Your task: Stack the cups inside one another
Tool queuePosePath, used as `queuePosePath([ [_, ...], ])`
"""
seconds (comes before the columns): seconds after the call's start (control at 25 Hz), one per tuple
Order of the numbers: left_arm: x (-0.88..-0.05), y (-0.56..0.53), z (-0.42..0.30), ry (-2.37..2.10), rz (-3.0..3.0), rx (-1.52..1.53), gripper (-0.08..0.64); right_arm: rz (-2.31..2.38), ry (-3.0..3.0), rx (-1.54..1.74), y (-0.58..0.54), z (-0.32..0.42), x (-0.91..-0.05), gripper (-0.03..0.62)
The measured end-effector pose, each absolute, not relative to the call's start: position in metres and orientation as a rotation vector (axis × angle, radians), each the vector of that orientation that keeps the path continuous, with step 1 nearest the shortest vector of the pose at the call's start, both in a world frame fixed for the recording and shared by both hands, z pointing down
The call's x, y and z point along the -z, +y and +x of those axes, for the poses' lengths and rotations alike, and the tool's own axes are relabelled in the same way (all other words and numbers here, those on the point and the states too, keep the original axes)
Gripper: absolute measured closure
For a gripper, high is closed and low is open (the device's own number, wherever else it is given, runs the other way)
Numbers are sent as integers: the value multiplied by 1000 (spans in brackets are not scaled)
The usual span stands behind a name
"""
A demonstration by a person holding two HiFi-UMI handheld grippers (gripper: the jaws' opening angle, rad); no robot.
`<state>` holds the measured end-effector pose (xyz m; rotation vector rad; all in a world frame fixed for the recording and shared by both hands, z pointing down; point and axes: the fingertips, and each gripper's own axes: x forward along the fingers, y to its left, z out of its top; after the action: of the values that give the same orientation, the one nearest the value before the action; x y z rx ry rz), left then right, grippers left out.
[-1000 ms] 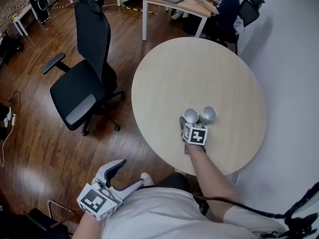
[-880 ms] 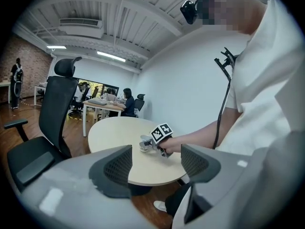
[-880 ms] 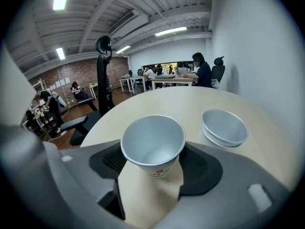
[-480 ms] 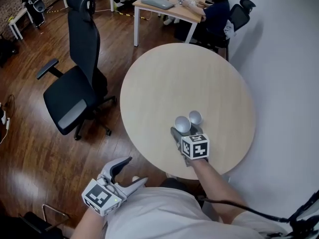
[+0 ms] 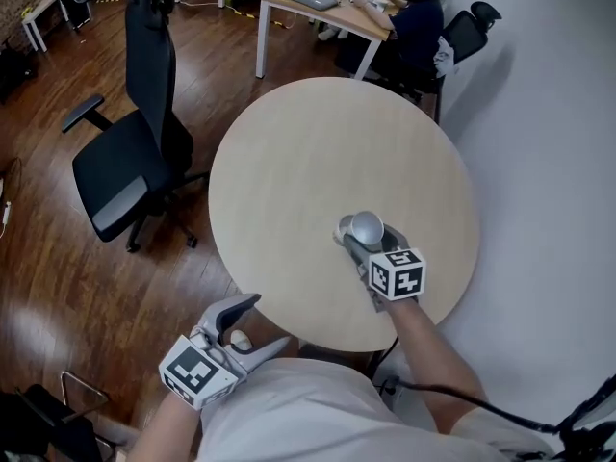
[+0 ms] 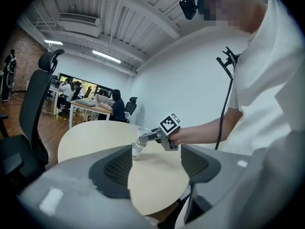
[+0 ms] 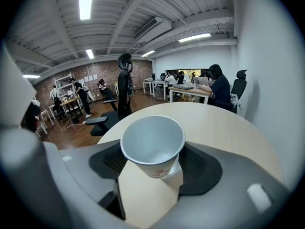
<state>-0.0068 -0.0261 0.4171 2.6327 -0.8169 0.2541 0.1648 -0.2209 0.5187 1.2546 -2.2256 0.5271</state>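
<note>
Pinching one paper cup right over the other

Head view: the right gripper [image 5: 369,243] reaches over the near right part of the round wooden table [image 5: 289,152], with its marker cube [image 5: 397,273] facing up. Its claw is pinching a white paper cup [image 5: 366,226], whose open mouth faces up towards the camera. Only this one rim shows from above. The left gripper [image 5: 258,325] hangs off the table at the lower left, close to the person's body, with its claw spread and nothing in it. A black office chair [image 5: 125,171] stands on the wood floor to the left of the table. A person [image 5: 416,17] sits at a desk [image 5: 318,3] beyond the table's far edge.

Left gripper view: both dark jaws stand wide apart in the foreground, and only the table edge shows through the gap. Across the table the right gripper holds its cup lifted and tilted. A second cup [image 6: 137,150] stands upright on the tabletop directly under it. The raised cup's base sits at the lower cup's mouth. Whether it has gone inside cannot be told from this side.

Right gripper view: the jaws press on either side of the held cup, low on its wall, and its white inside is empty. Just beneath its base a pale bit of the second cup peeks out to the right. The bare tabletop stretches beyond, and the office chair stands past its left edge.
</note>
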Motion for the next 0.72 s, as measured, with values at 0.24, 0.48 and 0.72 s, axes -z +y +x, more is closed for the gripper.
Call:
queuePosePath([
  [0.24, -423, -27, 7, -896, 2567, -272, 221, 1156, -2253, -534, -237, 170, -541, 259],
  [0.48, -427, -30, 18, -965, 2517, -278, 221, 1089, -2291, -540, -246, 162, -556, 258],
  [0.72, -428, -35, 29, -1000, 2493, -297, 221, 1071, -2338, -516, -253, 158, -557, 259],
])
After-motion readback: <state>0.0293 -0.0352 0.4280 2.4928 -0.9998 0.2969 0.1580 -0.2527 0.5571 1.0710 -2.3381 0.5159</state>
